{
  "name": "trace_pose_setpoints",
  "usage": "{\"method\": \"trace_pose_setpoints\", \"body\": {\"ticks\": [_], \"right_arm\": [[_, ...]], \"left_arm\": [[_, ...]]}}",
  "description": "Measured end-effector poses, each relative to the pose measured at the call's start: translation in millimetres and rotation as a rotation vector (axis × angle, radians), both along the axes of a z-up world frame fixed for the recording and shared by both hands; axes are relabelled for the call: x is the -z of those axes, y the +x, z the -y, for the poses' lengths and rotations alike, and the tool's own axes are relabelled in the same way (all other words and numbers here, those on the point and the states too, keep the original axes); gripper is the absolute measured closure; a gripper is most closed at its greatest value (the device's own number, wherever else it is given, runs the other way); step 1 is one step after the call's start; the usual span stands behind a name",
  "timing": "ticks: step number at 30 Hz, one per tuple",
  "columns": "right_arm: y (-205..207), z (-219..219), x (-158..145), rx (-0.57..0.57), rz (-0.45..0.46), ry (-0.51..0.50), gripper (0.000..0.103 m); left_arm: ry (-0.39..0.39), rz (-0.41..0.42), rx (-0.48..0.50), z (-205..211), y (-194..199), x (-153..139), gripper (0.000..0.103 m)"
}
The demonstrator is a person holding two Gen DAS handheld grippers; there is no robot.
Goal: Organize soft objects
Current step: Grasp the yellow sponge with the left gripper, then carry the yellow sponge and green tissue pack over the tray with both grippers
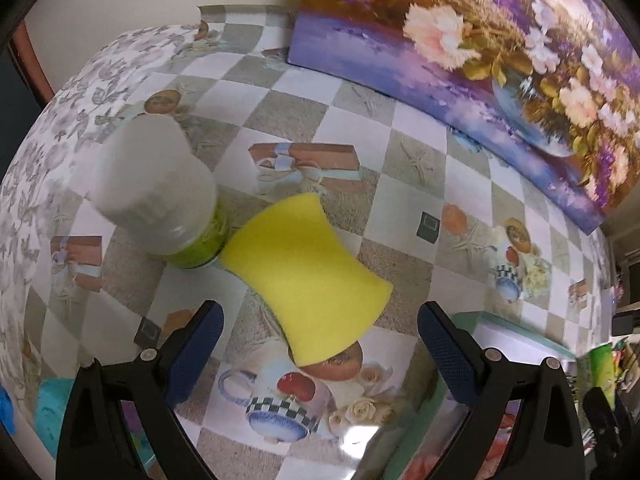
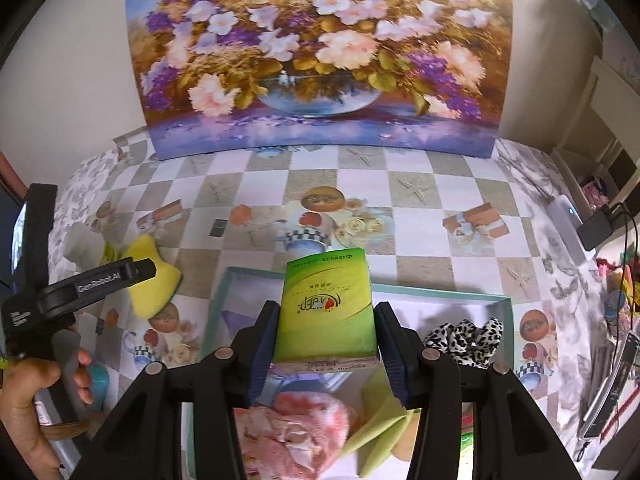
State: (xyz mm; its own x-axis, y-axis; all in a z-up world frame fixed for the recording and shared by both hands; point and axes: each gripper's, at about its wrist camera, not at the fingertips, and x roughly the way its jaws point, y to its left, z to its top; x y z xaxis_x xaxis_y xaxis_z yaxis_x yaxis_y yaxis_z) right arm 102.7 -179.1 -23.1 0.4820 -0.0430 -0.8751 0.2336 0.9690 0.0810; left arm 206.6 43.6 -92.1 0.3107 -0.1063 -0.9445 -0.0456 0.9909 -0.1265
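our right claw (image 2: 326, 344) grips the green tissue pack (image 2: 328, 312); our left claw (image 1: 320, 356) gapes wide (empty) above the yellow sponge (image 1: 308, 268).

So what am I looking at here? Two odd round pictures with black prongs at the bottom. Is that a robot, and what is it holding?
No robot: a person holds a hand-held gripper in each hand, and each carries a wide-angle camera looking along its jaws. The left camera shows the left gripper, open, above a yellow sponge beside a white-capped bottle on the patterned tablecloth. The right camera shows the right gripper shut on a green tissue pack above a teal-rimmed box holding a leopard-print scrunchie and something pink and fluffy. The person's hand appears at its left edge. A flower painting leans behind.
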Motion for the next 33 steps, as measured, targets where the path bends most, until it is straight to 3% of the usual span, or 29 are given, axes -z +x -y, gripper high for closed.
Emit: {"method": "trace_pose_setpoints", "body": {"ticks": [7, 11, 18, 26, 33], "right_arm": [[-2, 4, 6, 0.005, -0.013, 0.020, 0.052], [-4, 3, 6, 0.004, -0.017, 0.018, 0.052], [-5, 3, 8, 0.005, -0.026, 0.015, 0.052], [-9, 3, 7, 0.005, -0.029, 0.015, 0.052], [-32, 7, 6, 0.032, -0.028, 0.036, 0.052]], "left_arm": [[0.061, -0.008, 0.024, 10, 3, 17, 0.006], [0.058, 0.001, 0.035, 11, 3, 20, 0.025], [0.021, 0.007, 0.028, 8, 2, 22, 0.038], [-0.037, -0.007, 0.007, 3, -5, 15, 0.042], [-0.101, 0.021, 0.008, 4, -22, -20, 0.042]]}}
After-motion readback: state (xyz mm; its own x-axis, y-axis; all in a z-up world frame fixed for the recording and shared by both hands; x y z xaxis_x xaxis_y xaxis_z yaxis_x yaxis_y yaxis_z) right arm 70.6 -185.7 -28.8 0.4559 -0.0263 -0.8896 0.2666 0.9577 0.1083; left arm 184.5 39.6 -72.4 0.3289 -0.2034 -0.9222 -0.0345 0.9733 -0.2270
